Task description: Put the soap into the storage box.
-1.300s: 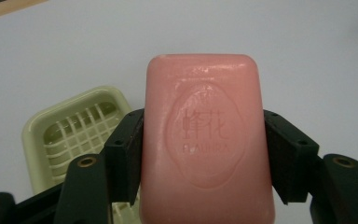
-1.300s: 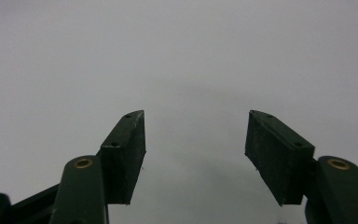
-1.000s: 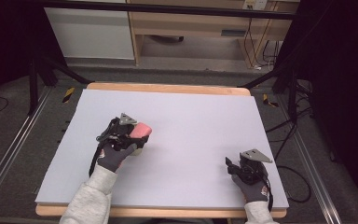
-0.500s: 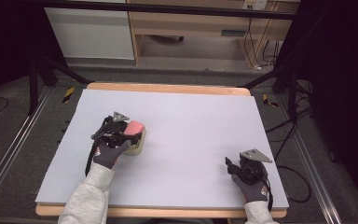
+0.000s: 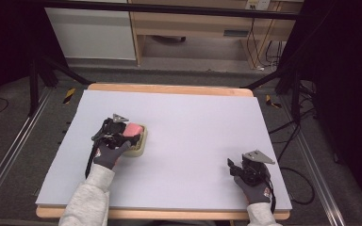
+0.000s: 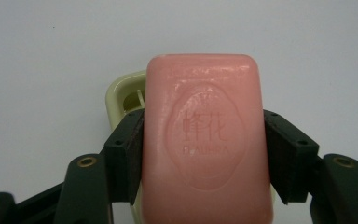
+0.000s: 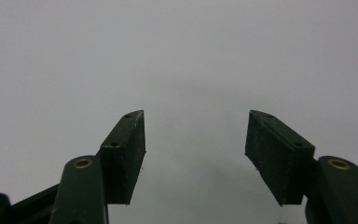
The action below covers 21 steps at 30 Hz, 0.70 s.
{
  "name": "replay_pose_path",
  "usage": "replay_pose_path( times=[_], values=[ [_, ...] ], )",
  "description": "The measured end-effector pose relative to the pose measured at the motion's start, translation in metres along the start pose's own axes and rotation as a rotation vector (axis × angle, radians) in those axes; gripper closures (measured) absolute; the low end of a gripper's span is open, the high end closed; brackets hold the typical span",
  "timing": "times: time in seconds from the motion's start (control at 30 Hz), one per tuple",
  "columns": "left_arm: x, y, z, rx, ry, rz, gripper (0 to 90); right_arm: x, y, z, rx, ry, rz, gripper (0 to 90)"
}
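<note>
The left hand-held gripper is clamping a pink soap bar by its 2 long sides and holding it directly above a pale yellow soap dish on the left half of the white tabletop. In the left gripper view, the bar's long axis is running straight out from the jaws, and the dish is peeking out from under the bar's far left corner, so the dish is lying just below and slightly ahead of the bar. Whether the bar's underside is already touching the dish is hard to tell, since the bar is hiding most of it. The coming move is likely turning on lining the bar's length up with the dish's length before lowering. The right hand-held gripper is resting well apart near the tabletop's front right corner, its jaws spread wide with nothing between them. Nothing is standing between bar and dish, and the left hand is plainly the nearer 1.
</note>
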<state>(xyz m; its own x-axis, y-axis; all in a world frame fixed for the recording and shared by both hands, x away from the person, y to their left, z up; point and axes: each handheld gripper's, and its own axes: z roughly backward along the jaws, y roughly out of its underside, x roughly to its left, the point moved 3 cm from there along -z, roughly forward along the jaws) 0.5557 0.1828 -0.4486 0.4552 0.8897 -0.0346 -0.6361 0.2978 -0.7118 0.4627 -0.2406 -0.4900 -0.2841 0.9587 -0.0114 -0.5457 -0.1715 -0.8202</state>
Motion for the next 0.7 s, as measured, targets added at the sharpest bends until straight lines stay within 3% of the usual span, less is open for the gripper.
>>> replay_pose_path(
  times=[0.7],
  values=[
    [0.001,0.006,-0.014,0.033,-0.014,-0.001,37.1,0.0,0.0,0.0,0.0,0.002,0.008,37.8]
  ],
)
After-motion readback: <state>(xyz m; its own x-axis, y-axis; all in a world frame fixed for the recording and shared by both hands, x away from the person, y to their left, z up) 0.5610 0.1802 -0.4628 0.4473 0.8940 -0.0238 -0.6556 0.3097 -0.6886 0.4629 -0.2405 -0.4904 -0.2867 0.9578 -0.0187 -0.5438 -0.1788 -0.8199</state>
